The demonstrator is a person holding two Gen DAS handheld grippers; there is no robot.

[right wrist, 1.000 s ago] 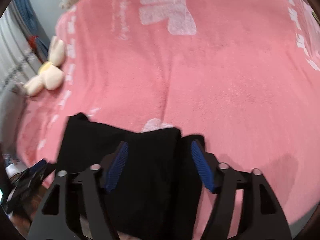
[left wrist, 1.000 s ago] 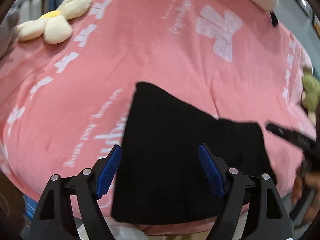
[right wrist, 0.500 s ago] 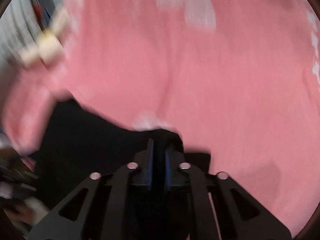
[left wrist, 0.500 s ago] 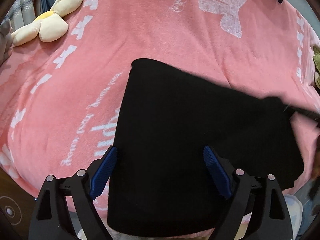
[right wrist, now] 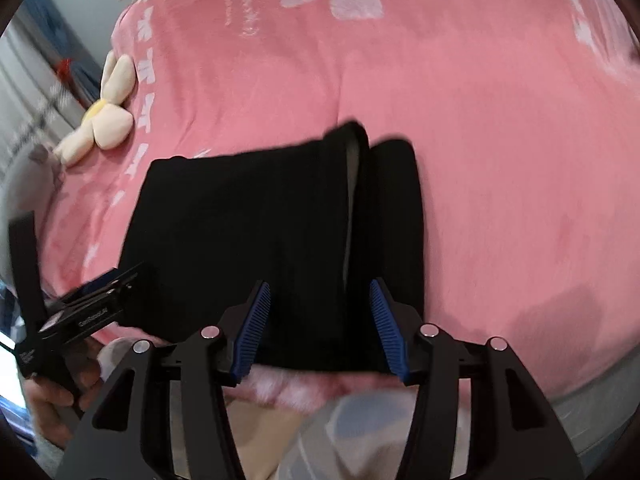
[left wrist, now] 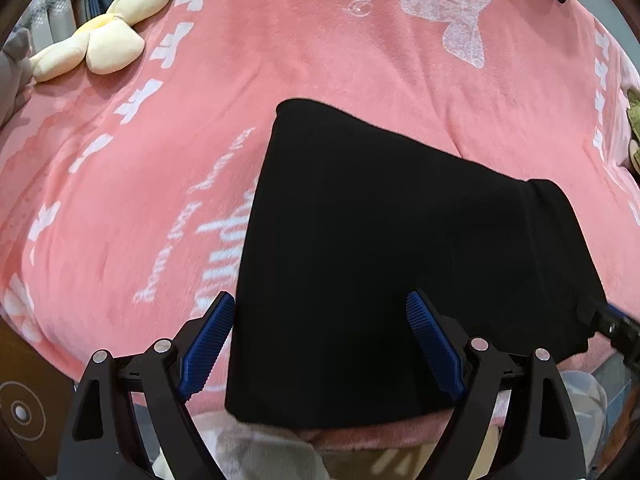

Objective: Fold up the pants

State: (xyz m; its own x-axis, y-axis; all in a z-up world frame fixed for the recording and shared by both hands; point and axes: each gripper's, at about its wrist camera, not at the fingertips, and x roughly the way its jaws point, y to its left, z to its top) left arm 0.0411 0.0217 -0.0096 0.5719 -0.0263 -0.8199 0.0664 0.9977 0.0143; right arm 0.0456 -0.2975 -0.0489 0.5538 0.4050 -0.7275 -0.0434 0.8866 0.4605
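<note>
So the black pants (left wrist: 400,248) are lying folded into a compact block on the pink blanket (left wrist: 280,60) that covers the bed, right at the near edge of it. From the right wrist view you can see a fold line running down the stack, with a narrower layer sitting along the right side of it.

The left hand-held gripper (left wrist: 320,344) is hanging over the near left part of the pants with its blue pads spread wide, nothing pinched. The fabric just shows in the gap between them. The right hand-held gripper (right wrist: 320,328) has just been opening up; its pads stand apart over the near edge of the pants by the fold line, and they aren't pressing on the cloth as far as I can see. That picture is a bit smeared though.

Stuff around: a cream flower plush (left wrist: 100,36) sits on the blanket at the far left, well away from the pants. The blanket has white bow prints and lettering. At the right edge of the left view there's something greenish (left wrist: 634,120), too cut off to tell what. A hand (right wrist: 56,396) holds the left tool's handle at lower left in the right view. Nothing sits on the pants themselves.
</note>
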